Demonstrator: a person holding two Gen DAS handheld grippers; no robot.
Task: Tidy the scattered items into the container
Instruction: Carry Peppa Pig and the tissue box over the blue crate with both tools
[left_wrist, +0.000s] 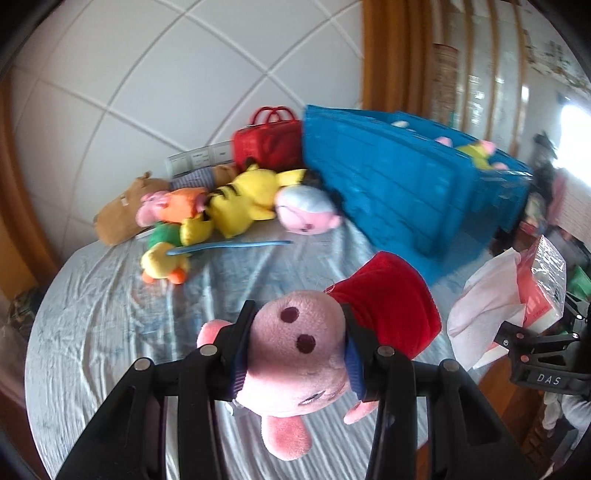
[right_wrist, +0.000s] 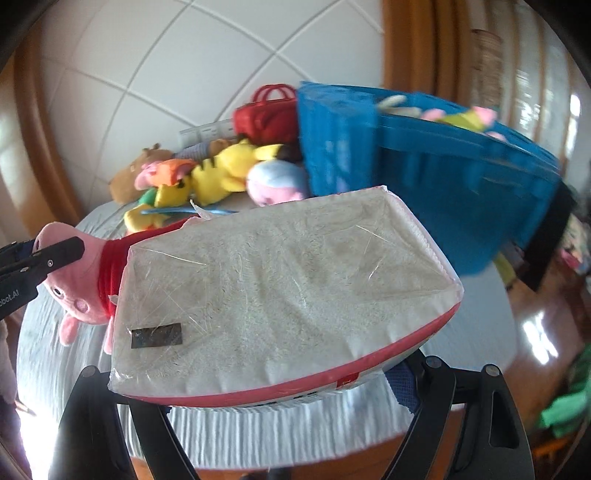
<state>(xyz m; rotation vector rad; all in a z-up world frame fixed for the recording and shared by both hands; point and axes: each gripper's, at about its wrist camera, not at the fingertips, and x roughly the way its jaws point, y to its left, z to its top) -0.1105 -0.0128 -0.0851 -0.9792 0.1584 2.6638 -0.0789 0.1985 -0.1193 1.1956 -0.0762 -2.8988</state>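
My left gripper (left_wrist: 297, 332) is shut on the head of a pink pig plush (left_wrist: 295, 365) in a red dress, held above the grey-blue cloth. That gripper and the pig (right_wrist: 74, 295) show at the left edge of the right wrist view. My right gripper (right_wrist: 284, 387) is shut on a plastic-wrapped tissue pack (right_wrist: 280, 295) with a red band, which hides its fingertips. The pack (left_wrist: 532, 280) also appears at the right of the left wrist view. A blue slatted basket (left_wrist: 399, 184) stands tilted at the back right, also in the right wrist view (right_wrist: 424, 177), with some plush toys (left_wrist: 476, 147) inside.
Against the tiled wall lies a heap: a yellow striped plush (left_wrist: 240, 199), a pink and blue plush head (left_wrist: 306, 210), a brown plush (left_wrist: 118, 214), a yellow duck (left_wrist: 162, 262) and a red handbag (left_wrist: 269, 140). The cloth-covered surface (left_wrist: 110, 332) ends at the right over wooden floor.
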